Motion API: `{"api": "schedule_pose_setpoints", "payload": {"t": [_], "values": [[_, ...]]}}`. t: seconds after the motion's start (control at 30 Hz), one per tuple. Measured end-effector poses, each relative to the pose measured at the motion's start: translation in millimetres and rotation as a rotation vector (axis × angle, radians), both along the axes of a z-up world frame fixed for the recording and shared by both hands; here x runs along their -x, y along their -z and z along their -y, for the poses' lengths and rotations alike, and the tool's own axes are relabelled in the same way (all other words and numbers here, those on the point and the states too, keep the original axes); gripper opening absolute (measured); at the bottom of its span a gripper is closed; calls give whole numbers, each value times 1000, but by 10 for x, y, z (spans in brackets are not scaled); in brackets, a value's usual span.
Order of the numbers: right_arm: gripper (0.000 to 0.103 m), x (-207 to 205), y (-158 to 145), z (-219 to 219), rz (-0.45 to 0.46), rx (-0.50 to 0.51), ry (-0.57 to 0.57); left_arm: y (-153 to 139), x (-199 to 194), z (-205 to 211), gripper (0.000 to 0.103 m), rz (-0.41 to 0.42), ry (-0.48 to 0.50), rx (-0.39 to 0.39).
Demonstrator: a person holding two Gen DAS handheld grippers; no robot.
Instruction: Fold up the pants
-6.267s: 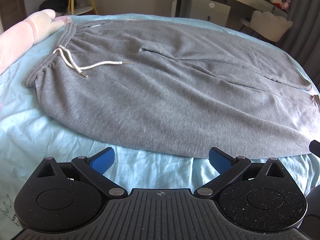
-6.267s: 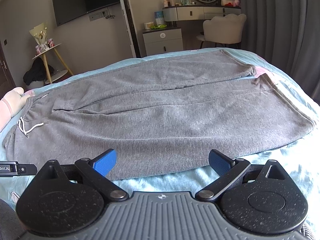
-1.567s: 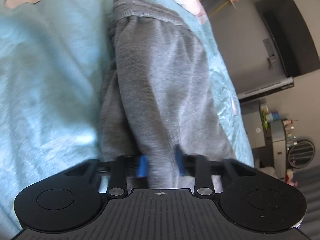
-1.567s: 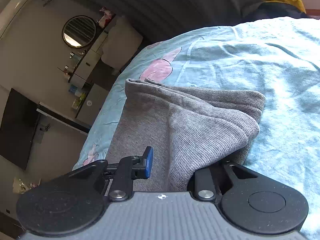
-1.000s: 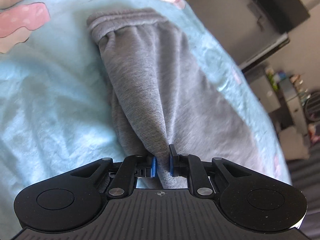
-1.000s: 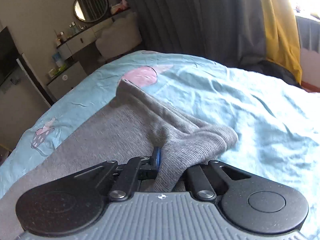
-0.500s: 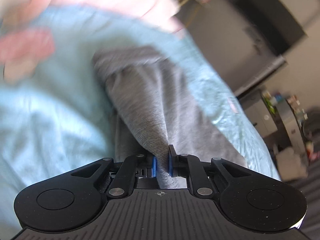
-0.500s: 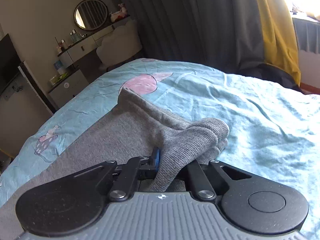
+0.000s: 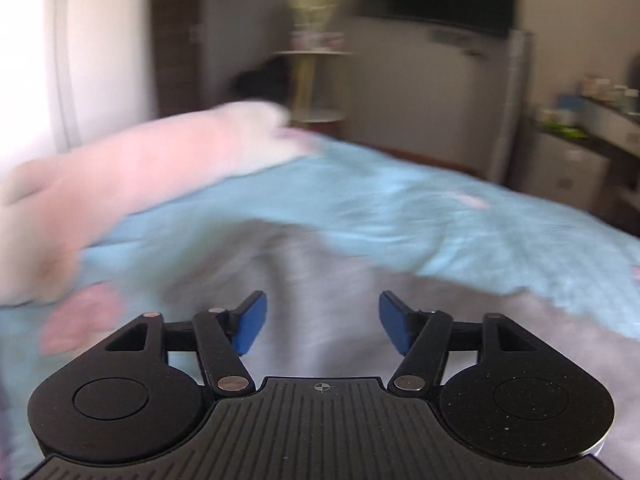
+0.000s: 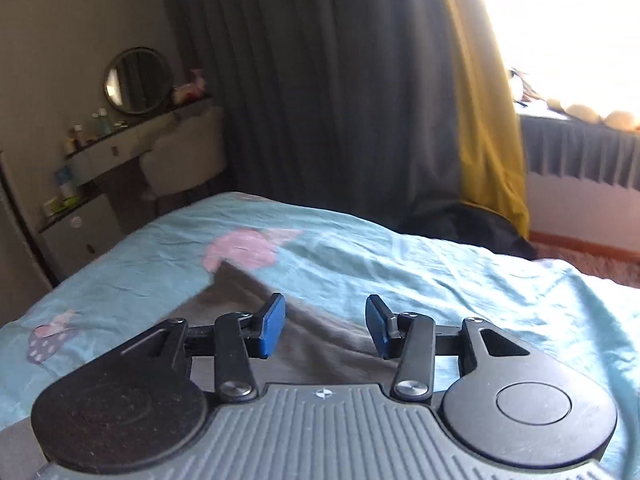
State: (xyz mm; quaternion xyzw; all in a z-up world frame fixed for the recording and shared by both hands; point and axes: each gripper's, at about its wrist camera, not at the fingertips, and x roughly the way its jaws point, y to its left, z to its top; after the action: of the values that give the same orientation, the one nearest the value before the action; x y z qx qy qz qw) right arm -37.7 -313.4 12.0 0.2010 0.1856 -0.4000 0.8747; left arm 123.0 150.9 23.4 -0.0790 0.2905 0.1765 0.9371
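With the jaws of both the left gripper (image 9: 320,322) and the right gripper (image 10: 325,325) opening and nothing between them, the grey pants (image 9: 332,276) lie released on the blue bed (image 10: 400,264), apparently folded lengthwise, with further crosswise folds likely left.

grey pants (image 9: 320,280), light blue pink-patterned bedsheet (image 10: 400,264)
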Motion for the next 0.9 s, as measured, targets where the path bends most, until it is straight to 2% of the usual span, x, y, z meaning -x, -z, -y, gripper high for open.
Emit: {"api": "schedule_pose_setpoints", "payload": {"t": [0.03,0.07,0.1,0.17,0.2,0.27,0.33,0.37,0.5,0.57,0.67,0.7,0.77,0.83,0.9], "values": [[58,-147,-28,-158,-2,13,-98,24,-130,140,69,2,60,23],[62,-283,-14,-289,-1,-3,-200,69,-258,295,69,-1,118,31],[65,-420,45,-412,13,-54,-316,146,-397,458,69,-6,168,25],[62,-627,234,-599,41,-176,-507,338,-646,690,69,-22,230,16],[62,-693,324,-678,34,-202,-556,456,-768,778,68,-43,262,17],[62,-846,506,-867,-90,-188,-606,714,-996,924,65,-110,293,9],[62,-988,635,-893,-201,-211,-605,951,-1150,981,73,-136,261,-38],[62,-998,659,-886,-200,-212,-601,996,-1195,968,78,-104,244,-57],[63,-988,720,-861,-174,-207,-596,1068,-1443,899,89,-105,200,-91],[64,-1026,723,-867,-164,-210,-595,1038,-1495,924,89,-122,195,-123],[65,-1016,729,-799,-122,-253,-595,858,-1370,1112,74,-133,213,-169],[65,-989,726,-725,-87,-292,-591,797,-1274,1194,74,-125,239,-167],[63,-911,748,-538,3,-402,-574,692,-993,1361,76,-99,313,-111],[37,-806,776,-301,66,-528,-536,656,-705,1522,79,-91,388,-26],[26,-629,806,-54,117,-610,-471,713,-449,1681,80,-118,434,67]]}}
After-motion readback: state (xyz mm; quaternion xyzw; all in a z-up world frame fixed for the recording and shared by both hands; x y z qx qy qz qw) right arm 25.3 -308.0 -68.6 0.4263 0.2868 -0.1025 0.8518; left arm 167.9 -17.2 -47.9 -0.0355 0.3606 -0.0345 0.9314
